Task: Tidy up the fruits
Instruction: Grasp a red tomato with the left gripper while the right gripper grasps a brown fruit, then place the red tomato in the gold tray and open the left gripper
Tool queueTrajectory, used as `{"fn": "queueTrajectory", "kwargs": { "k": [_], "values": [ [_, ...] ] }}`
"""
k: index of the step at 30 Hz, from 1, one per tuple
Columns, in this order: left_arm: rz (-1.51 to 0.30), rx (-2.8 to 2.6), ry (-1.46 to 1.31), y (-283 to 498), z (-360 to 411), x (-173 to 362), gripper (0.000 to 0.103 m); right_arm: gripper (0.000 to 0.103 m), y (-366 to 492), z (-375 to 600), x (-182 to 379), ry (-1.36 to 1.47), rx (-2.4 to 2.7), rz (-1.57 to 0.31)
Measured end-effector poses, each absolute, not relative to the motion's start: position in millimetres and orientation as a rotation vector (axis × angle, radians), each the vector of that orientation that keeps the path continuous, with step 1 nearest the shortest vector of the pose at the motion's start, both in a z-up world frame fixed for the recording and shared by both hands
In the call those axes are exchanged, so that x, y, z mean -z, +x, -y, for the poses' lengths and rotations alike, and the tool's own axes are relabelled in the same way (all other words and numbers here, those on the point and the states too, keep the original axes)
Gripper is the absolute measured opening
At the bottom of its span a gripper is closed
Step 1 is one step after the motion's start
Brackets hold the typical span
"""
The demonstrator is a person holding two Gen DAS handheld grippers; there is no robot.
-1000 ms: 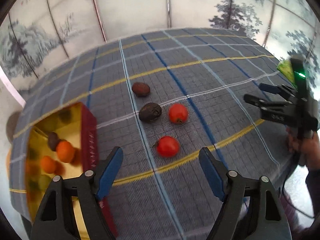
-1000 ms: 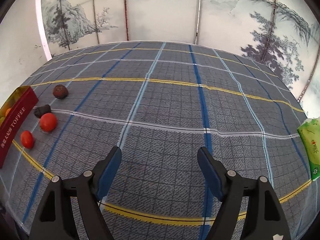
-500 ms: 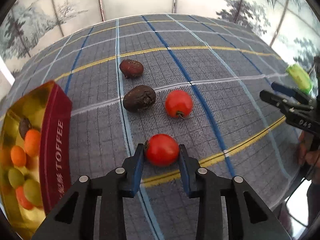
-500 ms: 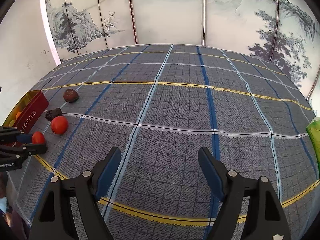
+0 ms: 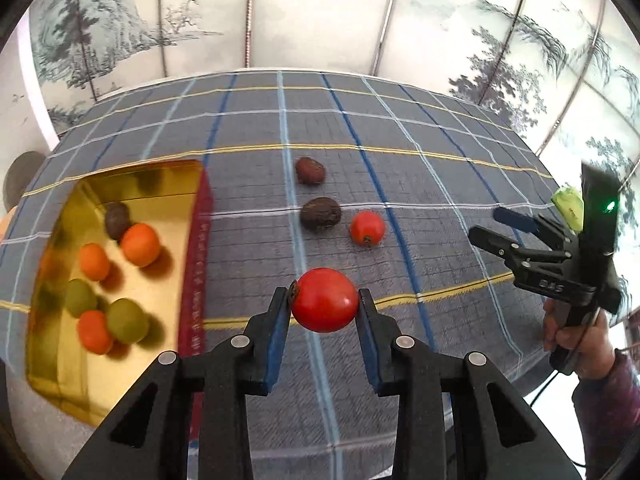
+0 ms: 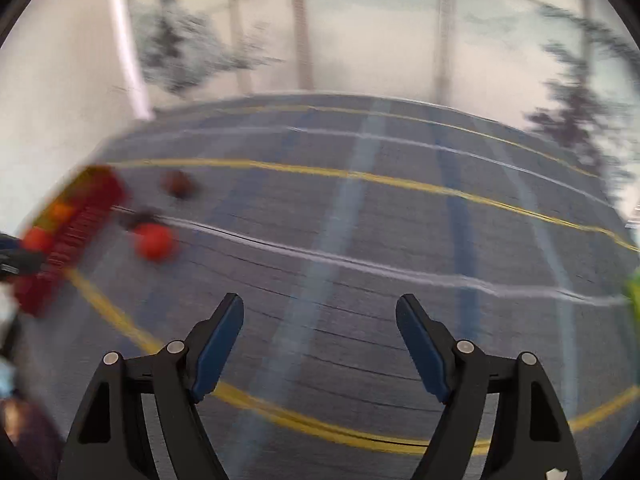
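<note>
Tomato (image 5: pixel 324 299) sits clamped between the left gripper (image 5: pixel 324 312) pads, lifted clear of the cloth (image 5: pixel 440 184). It looks smooth, light and soft-skinned, so a gentle squeeze across its widest part suits it. Tin (image 5: pixel 192 264) lies at nine o'clock. A second ago the jaws stood open around nothing. Right gripper (image 6: pixel 320 344) stays released, empty.

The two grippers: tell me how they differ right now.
The left gripper is shut on a red tomato, while the right gripper holds nothing. The left gripper's jaws stand close together against the tomato's sides, while the right gripper's jaws stand wide apart over the checked tablecloth. The right wrist view is blurred; the left one is mostly sharp. Both have black frames and blue pads.
</note>
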State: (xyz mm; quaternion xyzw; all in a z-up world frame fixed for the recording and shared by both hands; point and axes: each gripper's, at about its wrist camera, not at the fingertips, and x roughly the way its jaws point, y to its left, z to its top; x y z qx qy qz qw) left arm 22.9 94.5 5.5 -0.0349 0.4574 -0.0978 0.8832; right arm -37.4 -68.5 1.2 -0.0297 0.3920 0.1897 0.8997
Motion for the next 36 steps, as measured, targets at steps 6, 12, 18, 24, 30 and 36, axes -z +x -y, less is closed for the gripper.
{"fn": "queueTrajectory", "kwargs": {
  "k": [6,12,18,24,30,36],
  "values": [
    [-0.925,0.153,-0.088,11.3,-123.0,-19.5,0.034,0.075,-21.4,-22.8,-20.7,-0.153,-0.664,-0.808],
    [-0.893,0.086,-0.076,0.1,-153.0,-28.2,0.034,0.075,6.8,-78.2,-2.7,-0.240,-0.713,-0.865],
    [-0.897,0.018,-0.103,-8.6,-187.3,-24.5,0.034,0.047,26.1,-100.0,18.3,-0.304,-0.697,-0.936],
    [-0.915,-0.034,-0.126,-12.7,-211.2,-14.0,0.034,0.035,13.0,-106.9,13.2,-0.326,-0.672,-0.885],
    [-0.938,-0.036,-0.117,-13.5,-214.9,0.3,0.034,0.035,-56.4,-72.3,-33.5,-0.180,-0.688,-0.716],
    [-0.939,-0.034,-0.087,-5.9,-209.5,8.1,0.034,0.035,-106.6,-38.3,-40.6,-0.171,-0.622,-0.705]
  ]
}}
